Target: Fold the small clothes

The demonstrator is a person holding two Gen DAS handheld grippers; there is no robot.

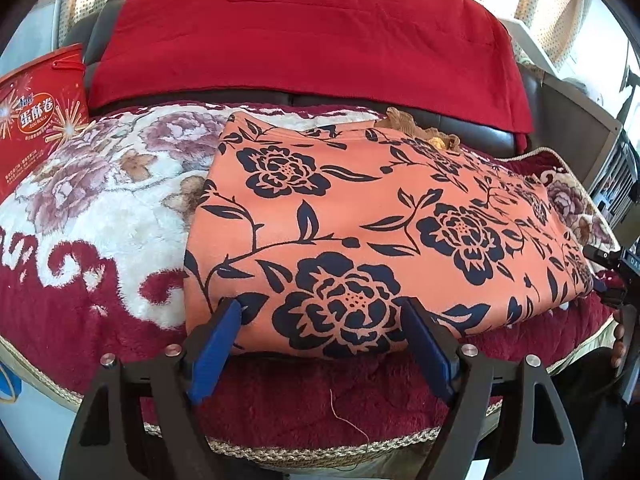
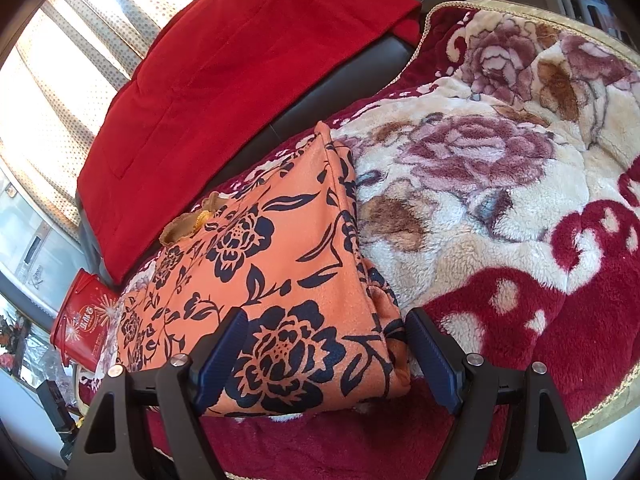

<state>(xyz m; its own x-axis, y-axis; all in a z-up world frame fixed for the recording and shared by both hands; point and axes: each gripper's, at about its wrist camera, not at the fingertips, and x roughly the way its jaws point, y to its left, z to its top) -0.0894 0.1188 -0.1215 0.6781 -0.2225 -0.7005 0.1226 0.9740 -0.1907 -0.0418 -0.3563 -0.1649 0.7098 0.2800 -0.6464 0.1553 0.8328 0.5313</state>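
Note:
An orange garment with a navy flower print lies folded flat on a plush floral blanket. My left gripper stands open over the garment's near edge, its blue pads wide apart and not pinching the cloth. In the right wrist view the same garment runs away from me, with its near right corner between the spread jaws of my open right gripper. The right gripper also shows at the garment's far right end in the left wrist view, with a hand below it.
A red cloth hangs over the dark sofa back. A tan lace piece sticks out behind the garment. A red egg-roll tin stands at the left. Curtains hang behind. The blanket's braided edge runs close in front.

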